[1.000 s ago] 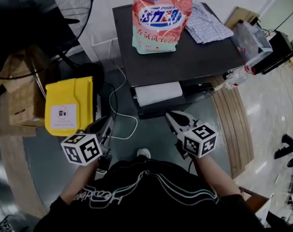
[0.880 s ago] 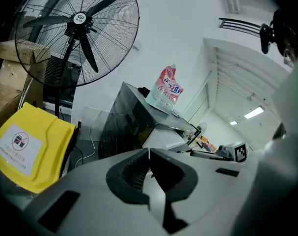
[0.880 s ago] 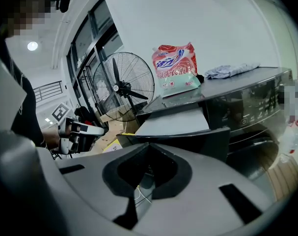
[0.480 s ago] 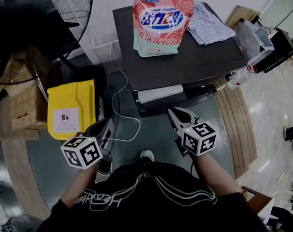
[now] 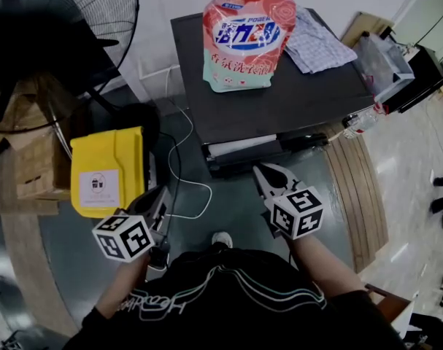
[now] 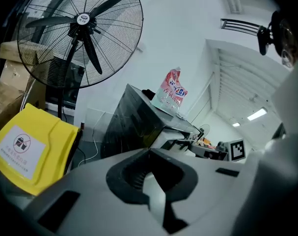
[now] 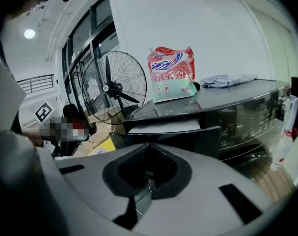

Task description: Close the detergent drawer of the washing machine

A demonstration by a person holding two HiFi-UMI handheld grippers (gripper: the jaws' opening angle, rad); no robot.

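The black washing machine (image 5: 279, 100) stands ahead of me. Its detergent drawer (image 5: 239, 146) sticks out a short way from the front, with a thin strip of white inside showing. My right gripper (image 5: 267, 172) is shut and empty, its tips just in front of the drawer's dark front panel (image 7: 180, 140); whether they touch is unclear. In the right gripper view the drawer (image 7: 163, 127) sits right beyond the jaws. My left gripper (image 5: 161, 197) hangs shut and empty at the lower left, away from the machine.
A pink detergent bag (image 5: 247, 39) and a folded cloth (image 5: 320, 39) lie on the machine's top. A yellow bin (image 5: 108, 170), cardboard boxes (image 5: 35, 170) and a standing fan (image 5: 53, 20) are on the left. A white cable (image 5: 179, 188) trails on the floor. A plastic bottle (image 5: 360, 122) hangs at the machine's right.
The drawer has slid inward: much less of its white inside shows than a second ago. My right gripper has moved forward with it. The left gripper dropped slightly.
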